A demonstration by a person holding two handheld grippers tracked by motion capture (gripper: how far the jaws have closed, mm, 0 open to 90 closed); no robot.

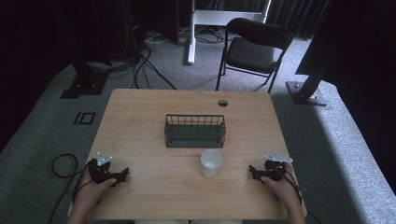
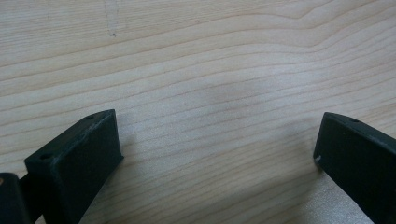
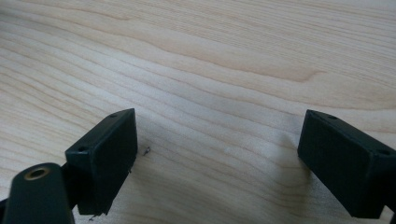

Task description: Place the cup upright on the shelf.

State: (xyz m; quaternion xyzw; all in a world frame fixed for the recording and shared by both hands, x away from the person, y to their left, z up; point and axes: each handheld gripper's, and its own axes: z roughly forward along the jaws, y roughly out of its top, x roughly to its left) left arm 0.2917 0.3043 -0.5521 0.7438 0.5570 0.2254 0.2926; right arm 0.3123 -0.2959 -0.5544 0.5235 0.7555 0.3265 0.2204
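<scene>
- High view: the left tool [image 1: 122,176] rests on the wooden worktop [image 1: 140,121] near its front left corner, held in the person's left hand [image 1: 91,186]. Its jaws point toward the worktop centre.
- High view: the right tool [image 1: 252,171] rests near the front right corner, held in the right hand [image 1: 280,184], jaws pointing inward toward the left tool.
- High view: a white cup [image 1: 211,163] stands upright between the two tools, nearer the right tool. A dark wire basket [image 1: 194,131] sits just beyond the cup, apart from it and farther from both tools.
- High view: a black folding chair [image 1: 252,49] stands on the grey carpet beyond the worktop's far edge.
- Left gripper view: the left tool [image 2: 217,135] is spread wide; bare wood grain lies between the jaws, nothing held.
- Right gripper view: the right tool [image 3: 217,137] is also spread wide over bare wood, nothing held.
</scene>
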